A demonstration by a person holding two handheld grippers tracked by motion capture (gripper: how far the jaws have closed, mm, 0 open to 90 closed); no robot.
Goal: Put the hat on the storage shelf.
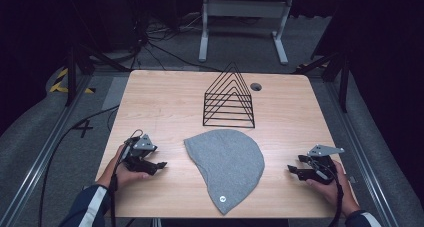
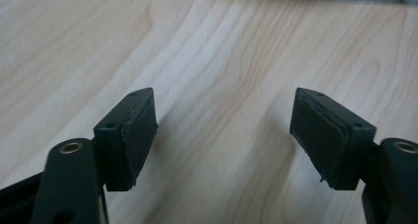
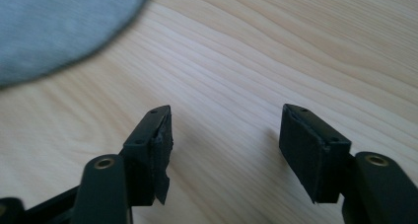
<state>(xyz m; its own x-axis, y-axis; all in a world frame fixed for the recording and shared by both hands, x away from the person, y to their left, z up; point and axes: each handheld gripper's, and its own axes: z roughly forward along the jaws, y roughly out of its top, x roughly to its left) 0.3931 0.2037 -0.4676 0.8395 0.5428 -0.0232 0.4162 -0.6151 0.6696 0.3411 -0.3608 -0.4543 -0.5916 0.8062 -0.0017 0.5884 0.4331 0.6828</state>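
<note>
Nothing has yet been done to the beanie [image 1: 226, 168]: it lies flat and untouched on the table [image 1: 165, 102], so all the handling is judged to remain. The left gripper [image 1: 159, 165] is held just left of it, the right gripper [image 1: 292, 170] just right of it, so the beanie lies between the two. Both pairs of jaws are seen apart, with only bare wood between them. The beanie's long axis runs from the far left to the near right; its rounded crown is pointed toward the right gripper. A wire rack [image 1: 229, 98] stands beyond.
</note>
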